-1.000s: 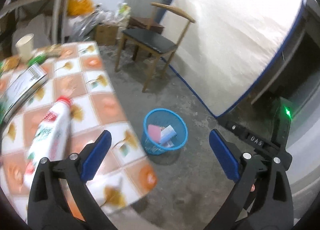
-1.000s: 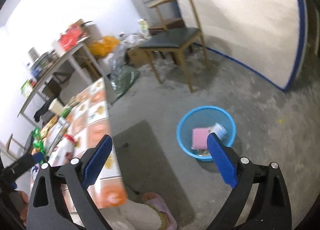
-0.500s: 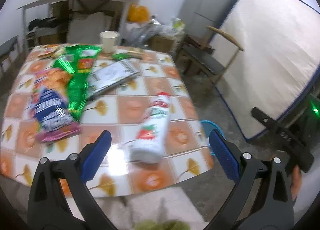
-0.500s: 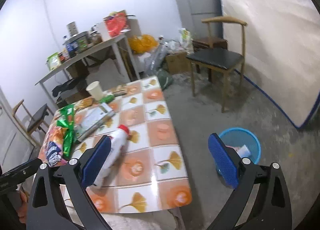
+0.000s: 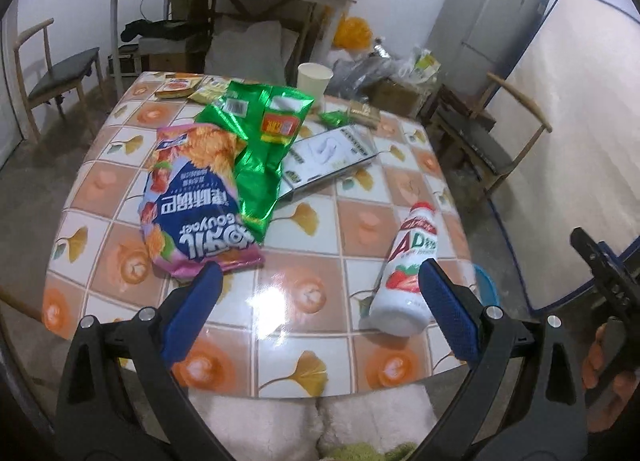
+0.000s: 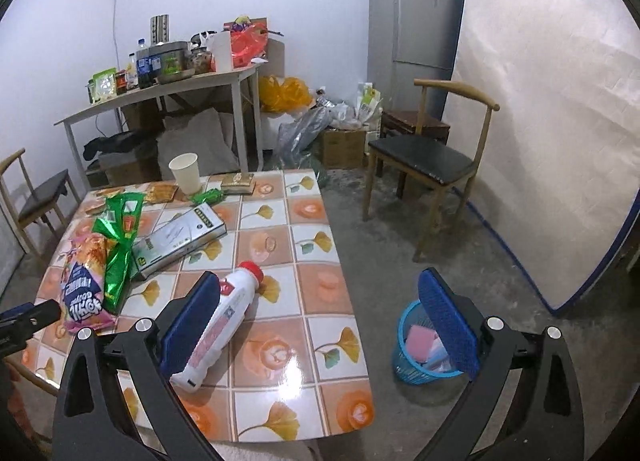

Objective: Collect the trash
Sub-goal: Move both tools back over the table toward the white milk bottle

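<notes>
While I hold both my tongs wide open and empty above the near edge of the orange-and-white tiled tabletop (image 5: 360, 229), my left tongs (image 5: 320, 309) and right tongs (image 6: 320, 325) grab nothing. A white plastic bottle with a red cap (image 6: 222, 321) lies on its side on the tabletop, near a purple chip bag (image 5: 192, 217). A blue mesh basket (image 6: 412, 345) stands on the floor beside the tabletop.

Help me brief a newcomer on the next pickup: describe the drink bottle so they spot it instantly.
Start at the tiled table with orange leaf squares. Near its front edge, on the side toward the blue basket on the floor, the white bottle lies on its side. It alone has a red cap and strawberry label; its neighbours are flat bags and a box.
</notes>
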The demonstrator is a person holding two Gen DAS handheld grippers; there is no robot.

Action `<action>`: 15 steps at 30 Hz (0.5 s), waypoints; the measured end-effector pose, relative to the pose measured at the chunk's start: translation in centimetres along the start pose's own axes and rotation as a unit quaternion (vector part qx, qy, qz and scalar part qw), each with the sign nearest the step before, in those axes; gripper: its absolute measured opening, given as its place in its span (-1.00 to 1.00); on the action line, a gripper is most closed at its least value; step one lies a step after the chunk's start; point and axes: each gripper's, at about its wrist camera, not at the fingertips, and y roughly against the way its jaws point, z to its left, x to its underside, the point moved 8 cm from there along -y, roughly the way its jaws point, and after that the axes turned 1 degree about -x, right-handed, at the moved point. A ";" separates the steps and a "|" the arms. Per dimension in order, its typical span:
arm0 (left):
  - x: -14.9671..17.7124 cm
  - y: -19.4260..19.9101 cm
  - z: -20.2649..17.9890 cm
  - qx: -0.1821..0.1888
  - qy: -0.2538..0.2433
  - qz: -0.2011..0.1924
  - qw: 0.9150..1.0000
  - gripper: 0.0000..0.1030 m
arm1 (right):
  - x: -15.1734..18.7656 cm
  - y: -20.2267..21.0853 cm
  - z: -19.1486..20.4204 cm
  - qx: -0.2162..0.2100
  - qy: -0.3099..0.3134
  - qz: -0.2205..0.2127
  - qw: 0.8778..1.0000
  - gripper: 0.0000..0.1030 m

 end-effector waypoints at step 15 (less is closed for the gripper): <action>-0.3 -2.2 -1.2 0.133 0.041 0.005 0.990 0.83 | -0.9 -2.6 0.0 -0.003 0.010 -0.008 1.000 0.87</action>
